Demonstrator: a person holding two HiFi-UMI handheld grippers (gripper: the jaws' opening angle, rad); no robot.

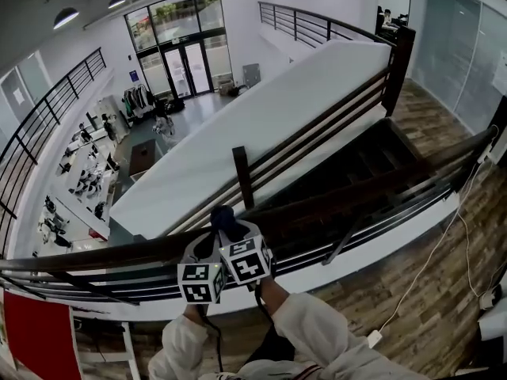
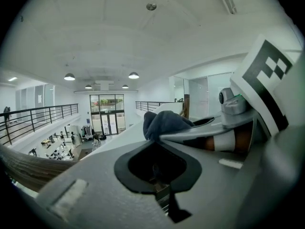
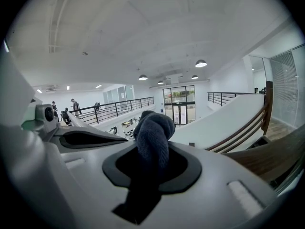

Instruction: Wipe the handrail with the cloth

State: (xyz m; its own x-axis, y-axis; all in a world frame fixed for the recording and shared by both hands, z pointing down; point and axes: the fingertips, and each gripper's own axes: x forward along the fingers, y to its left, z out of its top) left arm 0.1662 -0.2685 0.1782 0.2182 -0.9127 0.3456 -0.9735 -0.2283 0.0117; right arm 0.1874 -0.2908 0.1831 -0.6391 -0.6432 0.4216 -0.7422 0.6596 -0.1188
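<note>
A dark blue cloth (image 1: 222, 216) is bunched in my right gripper (image 1: 231, 229), which is shut on it just above the dark wooden handrail (image 1: 103, 256). In the right gripper view the cloth (image 3: 153, 132) sticks up out of the closed jaws of that gripper (image 3: 152, 166), with the handrail (image 3: 271, 159) low on the right. My left gripper (image 1: 200, 248) sits tight against the right one, over the same rail. Its jaws (image 2: 155, 163) are shut with nothing between them. The cloth (image 2: 164, 123) shows just beyond it, and the handrail (image 2: 28, 168) runs off to the left.
Past the rail is a drop to a lower hall with glass doors (image 1: 184, 62). A staircase (image 1: 372, 165) with a wooden banister descends to the right. A white cable (image 1: 432, 252) lies on the wood floor, and a red panel (image 1: 36, 335) stands at lower left.
</note>
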